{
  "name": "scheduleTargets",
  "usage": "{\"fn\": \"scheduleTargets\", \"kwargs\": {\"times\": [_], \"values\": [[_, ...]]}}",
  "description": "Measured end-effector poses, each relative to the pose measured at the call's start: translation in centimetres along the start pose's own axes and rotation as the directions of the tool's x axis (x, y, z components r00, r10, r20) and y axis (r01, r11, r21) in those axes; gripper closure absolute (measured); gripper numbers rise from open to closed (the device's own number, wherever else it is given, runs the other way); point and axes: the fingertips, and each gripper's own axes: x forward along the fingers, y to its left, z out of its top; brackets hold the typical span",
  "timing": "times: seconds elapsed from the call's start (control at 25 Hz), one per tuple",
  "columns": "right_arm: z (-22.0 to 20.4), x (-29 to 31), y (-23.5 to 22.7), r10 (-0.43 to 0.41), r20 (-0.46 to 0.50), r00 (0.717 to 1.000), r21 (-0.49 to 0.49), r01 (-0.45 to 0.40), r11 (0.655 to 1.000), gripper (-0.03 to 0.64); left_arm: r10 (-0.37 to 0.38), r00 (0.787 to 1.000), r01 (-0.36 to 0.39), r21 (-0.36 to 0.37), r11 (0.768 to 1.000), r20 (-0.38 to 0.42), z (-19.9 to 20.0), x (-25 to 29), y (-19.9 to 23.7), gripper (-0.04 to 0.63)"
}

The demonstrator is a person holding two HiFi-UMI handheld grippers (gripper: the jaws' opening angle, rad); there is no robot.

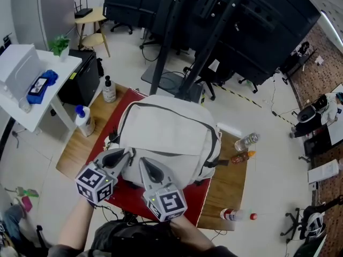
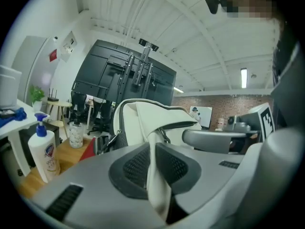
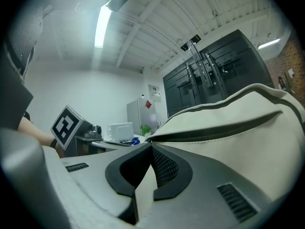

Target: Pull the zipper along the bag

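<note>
On table [image 1: 231, 182]: one bag [image 1: 166, 126], clamped by fingers [image 2: 136, 167] of left gripper [image 1: 129, 153], right gripper [image 1: 143, 161].

A wooden table [image 1: 231, 185] sits mid-frame with a red mat [image 1: 179, 203] laid across it. At its upper left corner stands a clear pump bottle [image 1: 109, 89], and lower along the left edge a white pump bottle with a blue top [image 1: 84, 120]. On the right side lie a clear plastic bottle [image 1: 246, 141] and an orange bottle [image 1: 241, 157], with a red-capped bottle [image 1: 231, 214] at the lower right. A white side table [image 1: 38, 104] at upper left carries a blue object [image 1: 42, 85] and a small plant [image 1: 60, 45]. A large black frame [image 1: 241, 25] fills the upper right.
</note>
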Motion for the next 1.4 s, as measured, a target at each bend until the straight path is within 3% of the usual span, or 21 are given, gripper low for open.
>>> {"fn": "scheduleTargets", "kwargs": {"times": [0.08, 0.36, 0.6, 0.8, 1.0, 1.2, 1.4], "values": [[-0.4, 0.2, 0.1, 0.002, -0.01, 1.0, 0.005, -0.002, 1.0, 0.588, -0.033, 0.999, 0.033, -0.015, 0.999, 0.006, -0.1, -0.2, 0.0, 0.529], [-1.9, 1.1, 1.5, 0.03, -0.068, 0.997, 0.059, -0.026, 0.998, 0.581, -0.125, 0.992, 0.125, 0.042, 0.991, -0.004, -0.1, -0.5, 0.0, 0.536], [-2.7, 2.5, 2.1, 0.031, -0.094, 0.995, 0.108, -0.021, 0.994, 0.5, -0.208, 0.978, 0.208, 0.067, 0.976, -0.004, -0.2, -0.7, 0.3, 0.535], [-3.2, 3.7, 2.0, -0.049, -0.122, 0.991, -0.031, 0.045, 0.998, 0.485, -0.245, 0.969, 0.245, 0.077, 0.966, -0.005, -0.1, -0.6, 0.8, 0.541], [-3.6, 4.3, 1.6, -0.143, -0.147, 0.979, -0.164, 0.118, 0.979, 0.485, -0.259, 0.966, 0.258, 0.058, 0.964, 0.001, -0.2, -0.6, 0.8, 0.545], [-3.5, 4.5, 1.2, -0.179, -0.126, 0.976, -0.161, 0.158, 0.974, 0.489, -0.263, 0.965, 0.263, 0.045, 0.964, 0.008, -0.2, -0.5, 0.8, 0.548], [-3.6, 4.6, 1.3, -0.128, -0.122, 0.984, -0.131, 0.112, 0.985, 0.521, -0.269, 0.963, 0.269, 0.035, 0.963, 0.014, -0.1, -0.5, 0.7, 0.548]]}}
